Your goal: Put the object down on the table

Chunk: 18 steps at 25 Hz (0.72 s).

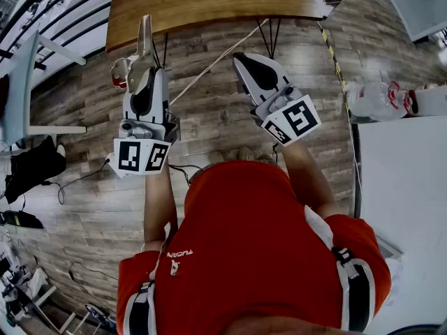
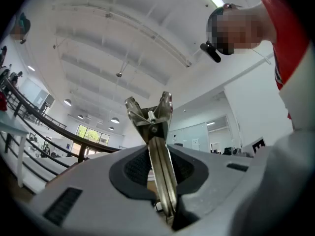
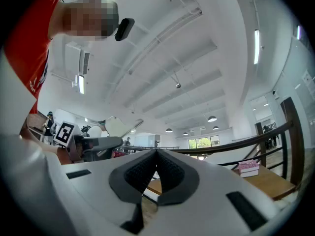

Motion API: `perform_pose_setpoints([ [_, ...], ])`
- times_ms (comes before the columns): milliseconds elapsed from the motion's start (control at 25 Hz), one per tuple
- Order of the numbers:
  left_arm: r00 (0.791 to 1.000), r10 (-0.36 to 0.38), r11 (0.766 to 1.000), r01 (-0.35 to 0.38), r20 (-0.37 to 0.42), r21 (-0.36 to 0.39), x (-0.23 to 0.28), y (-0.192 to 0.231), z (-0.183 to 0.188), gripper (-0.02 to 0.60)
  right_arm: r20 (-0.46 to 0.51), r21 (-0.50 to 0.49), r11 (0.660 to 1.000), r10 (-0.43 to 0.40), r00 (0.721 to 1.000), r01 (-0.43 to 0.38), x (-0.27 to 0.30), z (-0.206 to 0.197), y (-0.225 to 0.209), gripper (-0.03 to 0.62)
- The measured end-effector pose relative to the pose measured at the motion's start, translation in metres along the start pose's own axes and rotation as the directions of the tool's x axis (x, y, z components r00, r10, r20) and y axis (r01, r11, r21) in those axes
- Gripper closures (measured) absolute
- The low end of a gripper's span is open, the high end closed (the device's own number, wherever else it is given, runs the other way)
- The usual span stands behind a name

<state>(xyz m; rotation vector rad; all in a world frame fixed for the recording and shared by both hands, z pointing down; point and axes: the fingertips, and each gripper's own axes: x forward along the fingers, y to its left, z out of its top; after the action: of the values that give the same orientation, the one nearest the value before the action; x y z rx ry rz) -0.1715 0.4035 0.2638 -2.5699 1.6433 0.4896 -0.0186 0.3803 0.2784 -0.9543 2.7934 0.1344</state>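
Observation:
My left gripper (image 1: pixel 142 75) is held over the wood floor, pointing toward the wooden table (image 1: pixel 209 2). It is shut on a slim metal tool (image 1: pixel 145 37) that sticks out past the jaws. In the left gripper view the tool (image 2: pixel 150 119) stands between the dark pads of that gripper (image 2: pixel 158 154); its two flat arms lie together and end in a V-shaped head. My right gripper (image 1: pixel 246 63) hangs level with it to the right, apart from it. In the right gripper view the right gripper (image 3: pixel 156 152) has its jaws closed tip to tip, with nothing between them.
A white table (image 1: pixel 405 187) stands at the right, with plastic bottles (image 1: pixel 377 100) beyond its far edge. A white chair frame (image 1: pixel 24 75) and a black bag (image 1: pixel 31 166) stand at the left, and cables (image 1: pixel 77 180) cross the floor. A pink book (image 3: pixel 248 167) lies on the wooden table.

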Motion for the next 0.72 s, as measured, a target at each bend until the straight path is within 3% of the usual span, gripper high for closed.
perform_pose_setpoints([
  [360, 1.0, -0.031, 0.999, 0.031, 0.004, -0.021, 0.0, 0.037, -0.004, 0.512, -0.001, 0.01, 1.0, -0.012, 1.0, 0.012, 0.026, -0.013, 0.011, 0.569],
  [720, 0.999, -0.049, 0.998, 0.048, -0.02, -0.029, 0.039, 0.06, -0.019, 0.512, -0.018, 0.004, 0.999, -0.051, 0.999, 0.051, 0.053, -0.023, -0.035, 0.569],
])
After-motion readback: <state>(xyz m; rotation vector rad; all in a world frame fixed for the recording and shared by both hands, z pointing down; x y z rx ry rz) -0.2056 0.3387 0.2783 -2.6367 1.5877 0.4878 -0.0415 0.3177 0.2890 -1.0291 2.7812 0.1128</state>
